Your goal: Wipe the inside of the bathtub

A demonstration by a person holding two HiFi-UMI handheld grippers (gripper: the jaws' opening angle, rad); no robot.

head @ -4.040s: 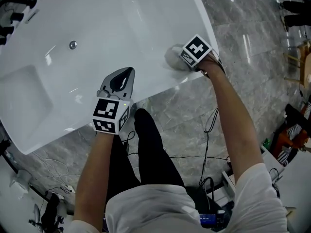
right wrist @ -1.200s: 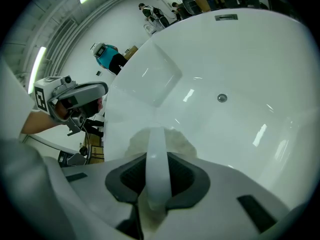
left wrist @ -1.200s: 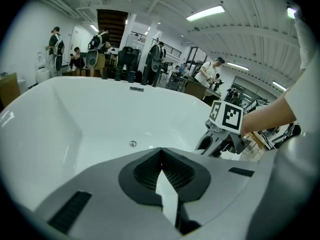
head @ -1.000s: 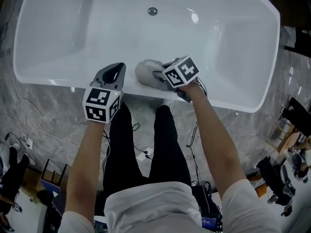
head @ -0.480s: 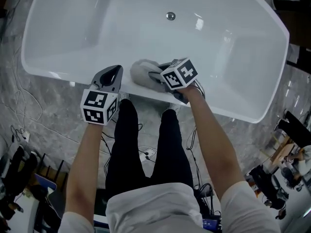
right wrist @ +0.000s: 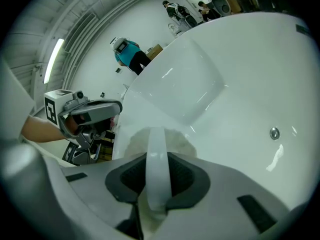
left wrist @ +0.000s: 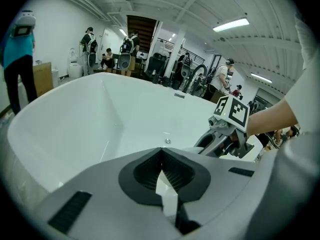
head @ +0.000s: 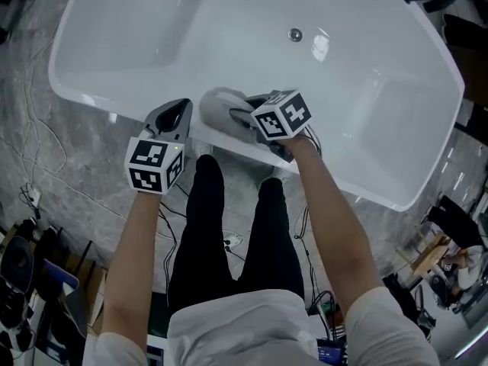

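The white bathtub (head: 91, 90) lies across the top of the head view, its drain (head: 295, 34) on the far side. A pale grey cloth (head: 219, 105) rests on the near rim, and my right gripper (head: 242, 117) is shut on it. In the right gripper view the cloth (right wrist: 131, 143) bulges past the right gripper (right wrist: 157, 156), with the drain (right wrist: 274, 133) at the right. My left gripper (head: 177, 111) hovers over the near rim just left of the cloth, shut and holding nothing. The left gripper (left wrist: 161, 159) points across the basin (left wrist: 75, 124) toward the drain (left wrist: 167, 141).
Cables (head: 46, 151) trail over the grey marble floor on the near side of the tub, around the person's black-clad legs (head: 206, 227). Dark equipment (head: 19, 269) stands at the lower left. Several people (left wrist: 90, 44) stand well behind the tub.
Four seconds ago the right gripper held the cloth at the tub's end rim; now it is mid-way along the near rim beside the left gripper. Over the last second only the view turned.
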